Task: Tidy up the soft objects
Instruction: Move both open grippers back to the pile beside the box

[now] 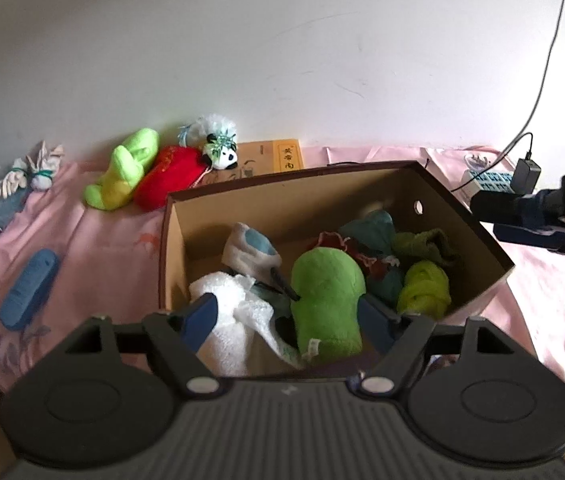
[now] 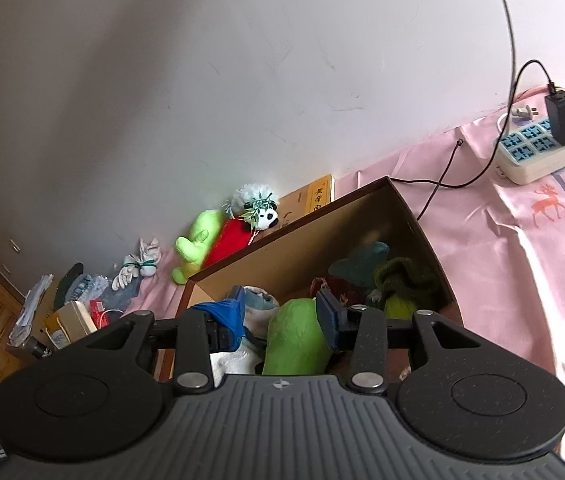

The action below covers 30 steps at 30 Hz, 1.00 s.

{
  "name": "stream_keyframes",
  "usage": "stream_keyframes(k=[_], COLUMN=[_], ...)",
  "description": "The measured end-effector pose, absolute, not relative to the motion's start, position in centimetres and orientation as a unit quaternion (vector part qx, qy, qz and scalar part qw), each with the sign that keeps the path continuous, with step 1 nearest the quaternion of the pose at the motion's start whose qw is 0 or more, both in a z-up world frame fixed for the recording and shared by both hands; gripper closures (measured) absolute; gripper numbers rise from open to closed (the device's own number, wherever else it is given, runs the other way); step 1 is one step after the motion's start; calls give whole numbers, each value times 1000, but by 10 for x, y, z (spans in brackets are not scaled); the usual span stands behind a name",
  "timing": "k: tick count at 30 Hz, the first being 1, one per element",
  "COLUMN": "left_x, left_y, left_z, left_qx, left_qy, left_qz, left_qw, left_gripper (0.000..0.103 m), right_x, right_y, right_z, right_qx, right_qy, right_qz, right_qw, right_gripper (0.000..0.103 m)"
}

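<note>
A brown cardboard box (image 1: pixel 282 182) stands on the pink sheet and holds several soft things: a green plush (image 1: pixel 326 292), a white towel (image 1: pixel 226 320), a white and blue sock (image 1: pixel 250 248), a teal cloth (image 1: pixel 374 228) and a knotted yellow-green cloth (image 1: pixel 424 284). My left gripper (image 1: pixel 288 318) hovers over the box's near end, jaws wide apart, touching nothing. My right gripper (image 2: pixel 280 314) is above the same box (image 2: pixel 302 220), partly open, with the green plush (image 2: pixel 294 336) lying below the gap and nothing pinched. It also enters the left wrist view from the right.
Against the wall behind the box lie a lime plush (image 1: pixel 122 172), a red plush (image 1: pixel 170 180), a small panda (image 1: pixel 222 152) and a yellow book (image 1: pixel 274 158). Tied white gloves (image 1: pixel 30 176) and a blue object (image 1: pixel 28 288) lie at the left. A power strip (image 2: pixel 542 152) with cables sits at the right.
</note>
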<state>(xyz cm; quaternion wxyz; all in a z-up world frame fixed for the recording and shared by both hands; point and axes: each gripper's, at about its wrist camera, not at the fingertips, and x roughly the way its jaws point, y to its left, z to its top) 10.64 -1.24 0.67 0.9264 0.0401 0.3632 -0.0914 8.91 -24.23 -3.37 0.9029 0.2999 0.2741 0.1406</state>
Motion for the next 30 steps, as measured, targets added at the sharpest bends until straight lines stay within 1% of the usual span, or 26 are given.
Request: stream_keyframes(k=[16,30], left_x=[70,55], left_y=[-15,-20], left_z=[4,-7], left_qx=[57,87], left_qy=[377,399], left_qz=[-81,-72], left_qw=[921,910], left_gripper=[24,23], right_x=[28,6], right_y=[-231,-230], right_z=[-44,-57], right_qx=[261,263], right_qy=[261,291], right_qz=[139,128], right_qw=[919,911], right_gripper=[79,79])
